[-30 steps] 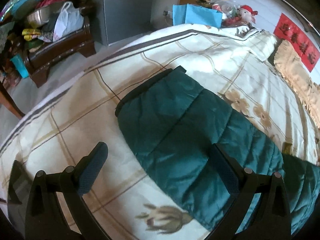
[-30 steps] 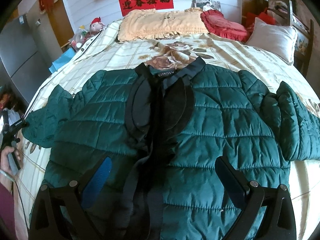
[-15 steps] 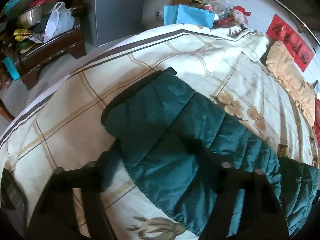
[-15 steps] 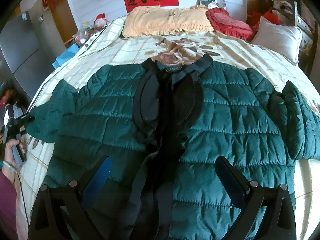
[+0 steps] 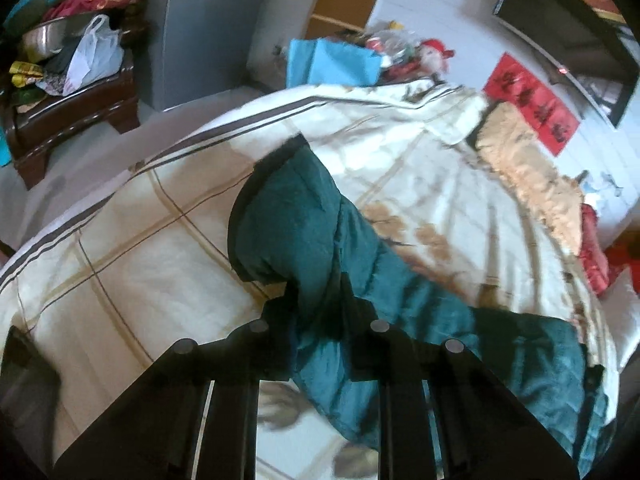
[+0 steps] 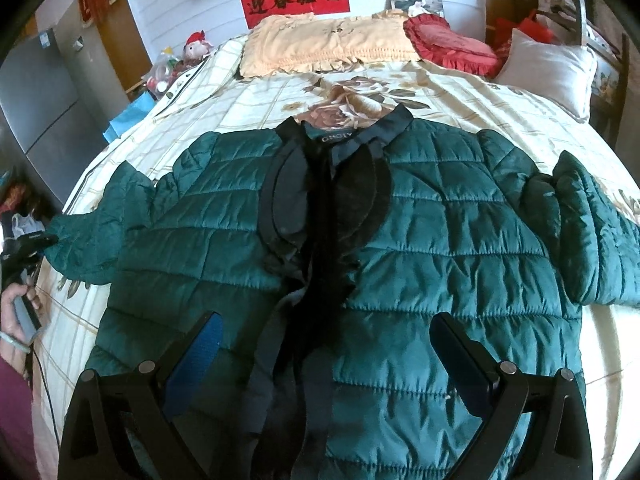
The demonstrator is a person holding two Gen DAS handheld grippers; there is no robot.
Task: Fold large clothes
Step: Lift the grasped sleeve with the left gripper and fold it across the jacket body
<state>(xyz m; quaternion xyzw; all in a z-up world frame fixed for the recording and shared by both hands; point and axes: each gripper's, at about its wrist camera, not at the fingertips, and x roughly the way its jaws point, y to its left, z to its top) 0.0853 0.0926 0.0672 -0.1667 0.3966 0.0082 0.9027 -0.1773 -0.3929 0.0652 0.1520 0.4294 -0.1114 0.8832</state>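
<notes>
A dark green quilted jacket (image 6: 440, 240) lies face up and open on the bed, collar toward the pillows. My right gripper (image 6: 326, 328) hovers open over its lower front, and its blue pads touch nothing. The jacket's left sleeve (image 5: 288, 216) stretches out toward the bed's edge. My left gripper (image 5: 316, 304) has its jaws closing tight on that sleeve a little behind the black cuff, and the cloth is bunched and lifted off the bedspread. In the right wrist view the left gripper (image 6: 24, 240) shows at the sleeve's end (image 6: 92, 232). The other sleeve (image 6: 592, 232) lies folded at the right.
A cream floral bedspread (image 5: 140, 264) covers the bed. Yellow, red and white pillows (image 6: 320, 46) lie at its head. Beside the bed stand a dark wooden bench with bags (image 5: 80, 92), a grey cabinet (image 5: 208, 28) and a blue bag (image 5: 332, 64). A person's hand (image 6: 16, 312) holds the left gripper.
The left gripper went from wide open over the sleeve to shut on it, then rose and lifted the cuff end. The right gripper stayed open and nearly still.
</notes>
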